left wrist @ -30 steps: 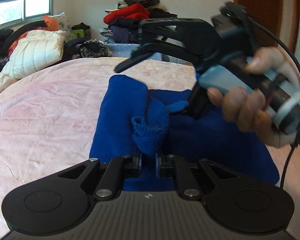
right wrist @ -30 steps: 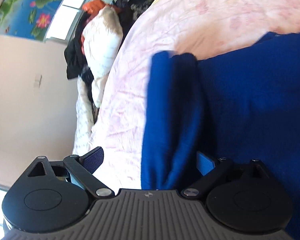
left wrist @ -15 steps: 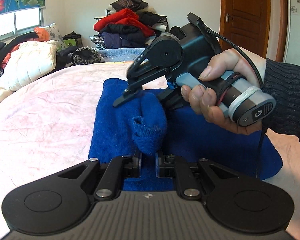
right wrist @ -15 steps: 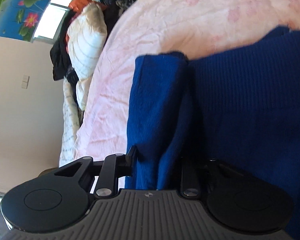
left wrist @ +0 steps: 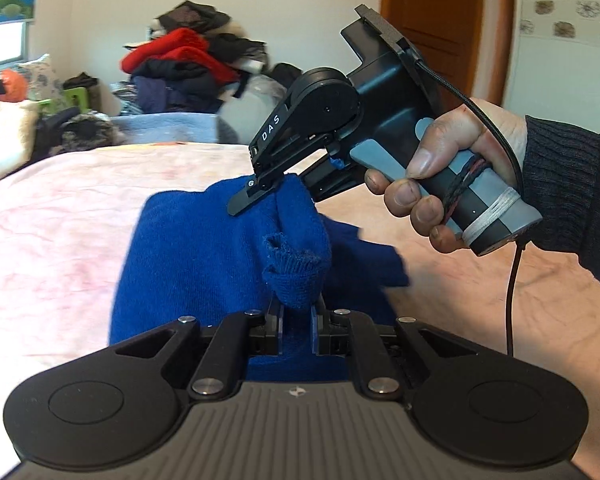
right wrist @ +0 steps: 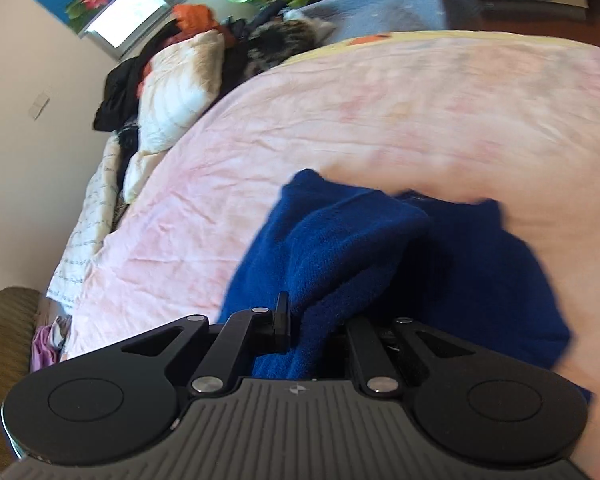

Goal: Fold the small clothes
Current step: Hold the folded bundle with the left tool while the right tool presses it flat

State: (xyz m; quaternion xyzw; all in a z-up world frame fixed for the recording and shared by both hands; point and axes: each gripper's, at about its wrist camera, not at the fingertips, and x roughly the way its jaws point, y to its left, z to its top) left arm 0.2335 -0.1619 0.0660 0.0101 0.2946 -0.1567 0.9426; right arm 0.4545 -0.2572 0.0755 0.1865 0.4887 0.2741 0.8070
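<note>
Pink bed bears half-folded sweater; both grippers, left at 6 o'clock, right, pinch it; folds remain.

Both grippers are matte black plastic with a ribbed grey deck, round side discs and silver screws. The right gripper has "DAS" in white on its link, a grey-blue trigger, white cord wrapped round the handle and a black cable. Person's sleeve is dark ribbed knit.

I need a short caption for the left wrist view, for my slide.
Both tongs, left and right, pinch a blue knit garment above a pink bedsheet.
</note>
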